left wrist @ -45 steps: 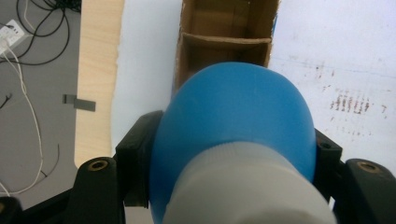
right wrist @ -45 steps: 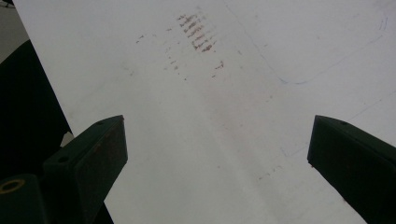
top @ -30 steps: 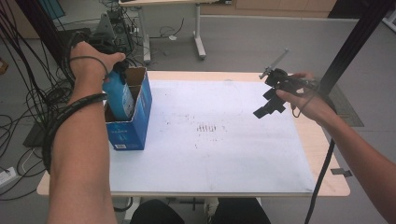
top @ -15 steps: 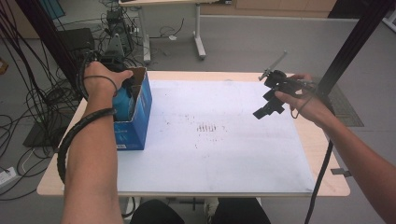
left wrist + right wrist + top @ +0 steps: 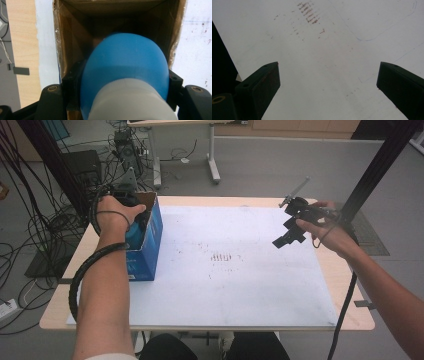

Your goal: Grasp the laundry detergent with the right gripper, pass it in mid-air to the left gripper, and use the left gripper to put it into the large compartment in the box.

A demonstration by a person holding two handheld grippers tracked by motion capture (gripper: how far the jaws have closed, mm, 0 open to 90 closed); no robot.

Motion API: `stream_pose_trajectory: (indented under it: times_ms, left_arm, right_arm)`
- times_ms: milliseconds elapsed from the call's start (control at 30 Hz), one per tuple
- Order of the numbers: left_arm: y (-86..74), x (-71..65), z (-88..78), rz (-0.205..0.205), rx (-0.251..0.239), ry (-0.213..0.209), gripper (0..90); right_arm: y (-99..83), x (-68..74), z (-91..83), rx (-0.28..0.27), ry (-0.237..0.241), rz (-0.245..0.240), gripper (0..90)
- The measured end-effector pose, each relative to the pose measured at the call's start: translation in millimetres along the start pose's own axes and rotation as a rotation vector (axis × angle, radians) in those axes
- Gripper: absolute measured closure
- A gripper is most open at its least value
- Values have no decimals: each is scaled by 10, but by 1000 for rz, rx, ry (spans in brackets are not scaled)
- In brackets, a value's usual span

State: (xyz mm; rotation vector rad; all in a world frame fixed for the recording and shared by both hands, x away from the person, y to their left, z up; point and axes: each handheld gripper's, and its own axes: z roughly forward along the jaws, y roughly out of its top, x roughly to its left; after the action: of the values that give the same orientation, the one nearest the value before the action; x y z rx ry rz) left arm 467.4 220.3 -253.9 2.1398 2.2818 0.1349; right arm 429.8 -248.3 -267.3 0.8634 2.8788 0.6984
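Inside the cardboard box (image 5: pixel 75 37), the left gripper (image 5: pixel 123 82) clamps a blue bottle (image 5: pixel 125 65), its long axis vertical, white cap (image 5: pixel 130 102) uppermost; the right gripper (image 5: pixel 328 82) gapes empty over the bench (image 5: pixel 250 290).

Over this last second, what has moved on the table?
The left tongs, shut on the blue bottle, have come down, sinking it into the open blue box. The right tongs stayed open, raised above the white sheet.

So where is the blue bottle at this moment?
The blue bottle is clamped in the left gripper, partly down inside the open blue box at the table's left edge in the high view.
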Motion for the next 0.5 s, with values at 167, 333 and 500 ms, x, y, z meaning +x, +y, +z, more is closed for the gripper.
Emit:
stream_pose_trajectory:
  times_ms: [167,333,500]
  left_arm:
    - [0,20,77,8,10,7,360]
    - [-5,40,156,11,19,0,359]
    - [-16,44,242,22,29,-6,359]
  right_arm:
    - [-12,-17,27,2,0,6,50]
    - [-10,-24,42,5,-2,8,49]
    - [-16,-34,57,4,1,15,49]
